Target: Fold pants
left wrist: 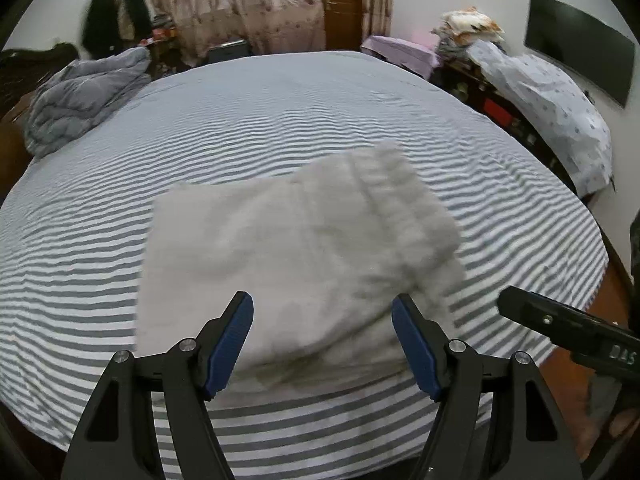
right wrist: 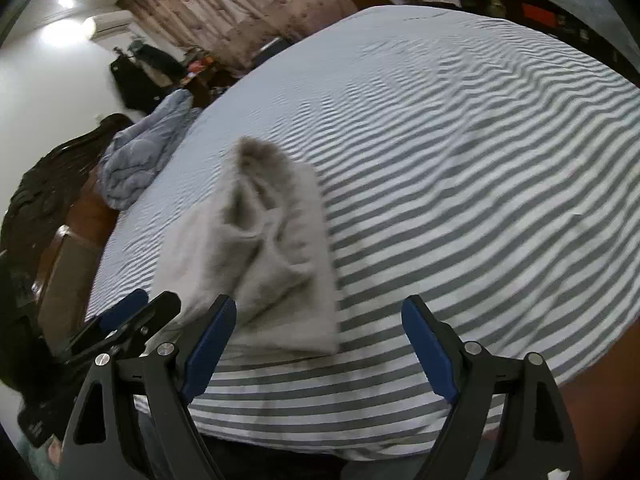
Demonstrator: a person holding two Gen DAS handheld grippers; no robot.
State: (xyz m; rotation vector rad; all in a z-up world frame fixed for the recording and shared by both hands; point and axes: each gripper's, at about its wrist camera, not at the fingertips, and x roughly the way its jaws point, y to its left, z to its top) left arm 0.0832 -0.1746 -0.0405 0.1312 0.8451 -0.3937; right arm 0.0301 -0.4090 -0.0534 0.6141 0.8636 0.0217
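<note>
Plainly, bed: a wide bed under a grey-and-white striped sheet (left wrist: 280,128) carries everything; the stripes run across it and the cloth is lightly rippled.
Heaped quilt: a crumpled grey-blue quilt (left wrist: 80,96) sits at the far left corner of the bed, well apart from the work.
Pants, place: the pale grey fleecy pants (left wrist: 296,256) lie on the near half of the bed, close to its front edge, already gathered into a thick, roughly rectangular bundle.
Pants, look: soft and fuzzy, several layers deep, with a ribbed, gathered band turned up at the far right corner; edges are blurred, so I cannot tell how neatly the layers line up.
Long axis: judged from the left wrist view, the bundle runs from near left to far right, slantwise to the bed edge.
Left gripper (left wrist: 322,334): straight behind the bundle's near edge, blue-padded jaws wide apart, nothing between them.
Right gripper (right wrist: 318,346): jaws likewise spread and empty; the bundle lies ahead and to its left, its near right corner just inside the left jaw.
Nearer hand: the left one, I'd say, sits squarely on the pants; the right covers only their right edge.
Stage: probably late in the folding, with a last fold or tidy-up left.
</note>
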